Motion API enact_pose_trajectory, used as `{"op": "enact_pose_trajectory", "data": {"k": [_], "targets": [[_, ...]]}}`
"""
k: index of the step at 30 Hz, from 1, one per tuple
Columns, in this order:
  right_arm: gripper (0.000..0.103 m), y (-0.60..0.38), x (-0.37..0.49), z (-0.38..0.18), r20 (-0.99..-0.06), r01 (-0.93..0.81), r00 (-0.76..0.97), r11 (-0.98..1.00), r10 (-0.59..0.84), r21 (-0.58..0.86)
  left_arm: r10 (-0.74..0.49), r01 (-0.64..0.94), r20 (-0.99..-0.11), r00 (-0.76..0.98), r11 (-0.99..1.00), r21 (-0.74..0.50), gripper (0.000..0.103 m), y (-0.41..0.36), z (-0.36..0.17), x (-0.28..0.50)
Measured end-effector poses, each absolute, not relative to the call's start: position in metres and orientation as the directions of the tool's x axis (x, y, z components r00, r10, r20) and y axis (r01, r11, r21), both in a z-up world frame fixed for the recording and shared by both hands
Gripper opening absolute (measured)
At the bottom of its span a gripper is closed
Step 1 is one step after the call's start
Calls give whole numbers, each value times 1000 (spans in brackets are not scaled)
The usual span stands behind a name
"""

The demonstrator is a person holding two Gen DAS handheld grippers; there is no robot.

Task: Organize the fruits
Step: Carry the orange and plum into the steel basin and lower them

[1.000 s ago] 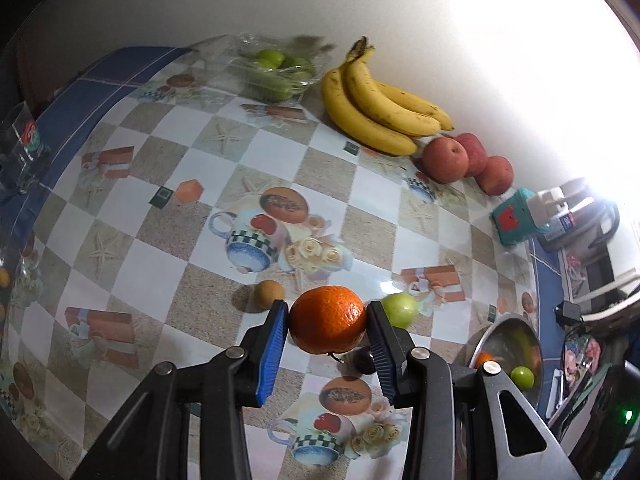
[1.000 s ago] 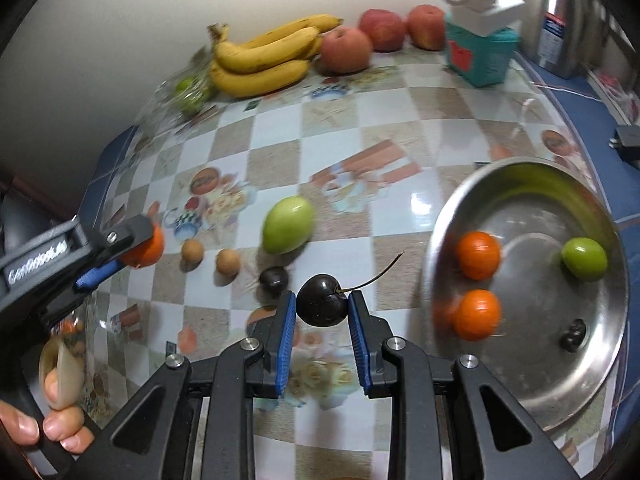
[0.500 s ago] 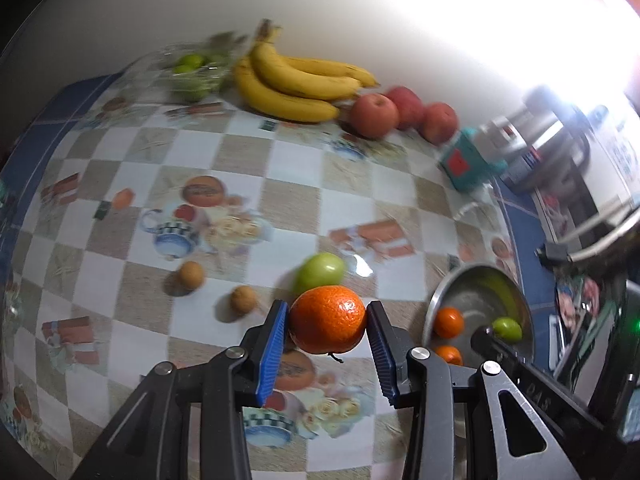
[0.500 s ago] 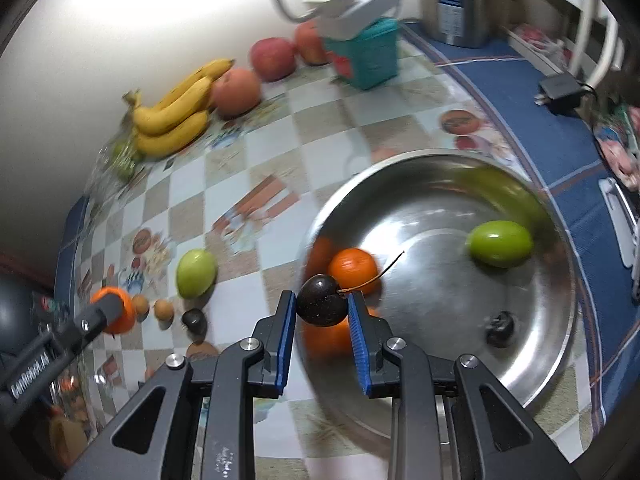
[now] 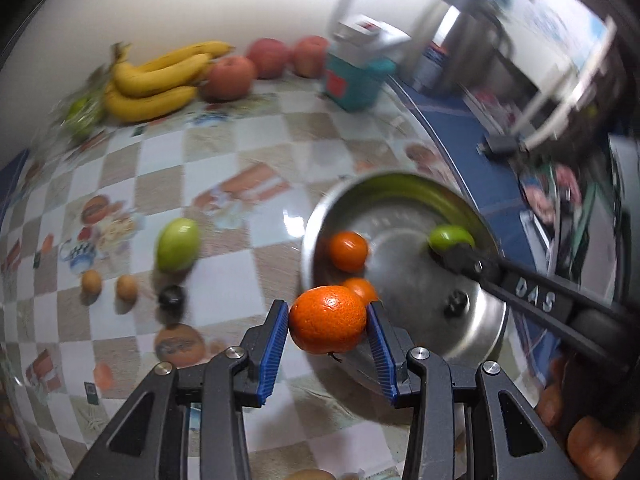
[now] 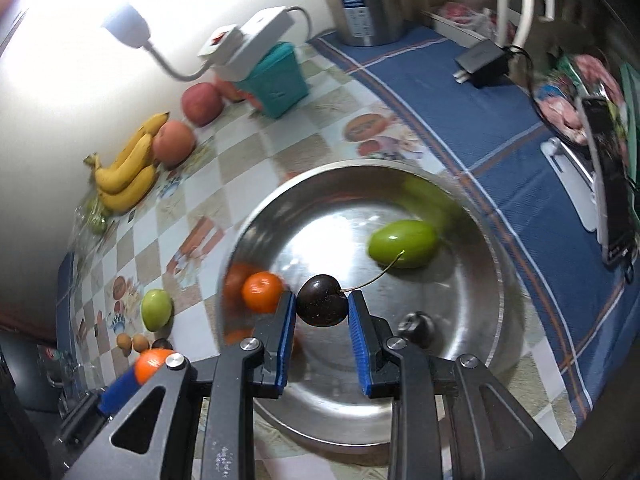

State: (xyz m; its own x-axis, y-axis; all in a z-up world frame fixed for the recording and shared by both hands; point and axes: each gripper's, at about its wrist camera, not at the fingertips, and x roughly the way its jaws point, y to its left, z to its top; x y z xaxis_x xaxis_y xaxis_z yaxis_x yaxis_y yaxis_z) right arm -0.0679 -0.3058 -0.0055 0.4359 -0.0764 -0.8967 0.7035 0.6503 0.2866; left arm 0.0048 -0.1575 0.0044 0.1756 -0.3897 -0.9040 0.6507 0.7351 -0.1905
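Desk: the desk (image 5: 248, 136) has a shiny cloth with brown and white squares and small pictures; a blue part runs along one side.
Wall: a plain white wall stands behind the desk.
By the wall: bananas (image 5: 160, 80), 3 red apples (image 5: 230, 76), a teal box (image 5: 356, 84) and a metal kettle (image 6: 368, 0).
Bowl: a big metal bowl (image 6: 460, 360) sits on the desk near the blue part.
In the bowl: 2 small oranges (image 5: 348, 250), 1 green fruit (image 6: 402, 244) and 1 small dark fruit (image 6: 416, 326).
On the desk: another green fruit (image 5: 178, 244), 2 little brown fruits (image 5: 108, 285) and a dark one (image 5: 171, 298), well apart from the bowl.
Left hand-held gripper: the left hand-held gripper (image 5: 328, 326) squeezes an orange (image 5: 328, 318) between its blue pads, just at the near edge of the bowl.
Right hand-held gripper: the right hand-held gripper (image 6: 322, 314) pinches a dark cherry (image 6: 322, 306) with a long stem, held over the middle of the bowl.
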Motion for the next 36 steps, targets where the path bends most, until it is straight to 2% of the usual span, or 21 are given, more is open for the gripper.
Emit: {"op": "enact_pose_trajectory", "data": {"k": [8, 36], "targets": [[28, -313, -84, -11, -900, 718, 429, 633, -75, 290, -355, 726, -927, 118, 668, -164, 43, -186, -17, -22], [28, -305, -84, -49, -940, 697, 339, 665, 22, 267, -318, 722, -946, 63, 669, -177, 43, -203, -49, -23]]}}
